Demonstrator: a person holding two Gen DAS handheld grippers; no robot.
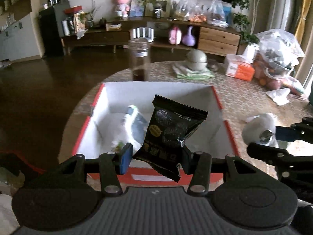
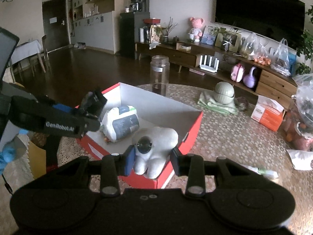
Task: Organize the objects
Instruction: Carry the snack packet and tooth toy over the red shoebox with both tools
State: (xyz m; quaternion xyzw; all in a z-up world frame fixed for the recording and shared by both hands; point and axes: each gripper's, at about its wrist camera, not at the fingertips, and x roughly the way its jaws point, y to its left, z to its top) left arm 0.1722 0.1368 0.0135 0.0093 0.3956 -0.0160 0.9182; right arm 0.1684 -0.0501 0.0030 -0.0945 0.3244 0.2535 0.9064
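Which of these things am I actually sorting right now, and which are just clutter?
In play:
- black snack packet, in the left claw
- white tooth-shaped object, in the right claw
- red box
- white wipes pack, already inside the box

Lying about:
- glass jar
- green lidded bowl
- orange tissue box

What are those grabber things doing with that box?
A person is tidying things into the red box on the table. The left gripper is shut on a black snack packet, held over the box. The right gripper is shut on a white tooth-shaped toy, also over the box. A white wipes pack already lies inside. An empty glass jar stands behind the box.
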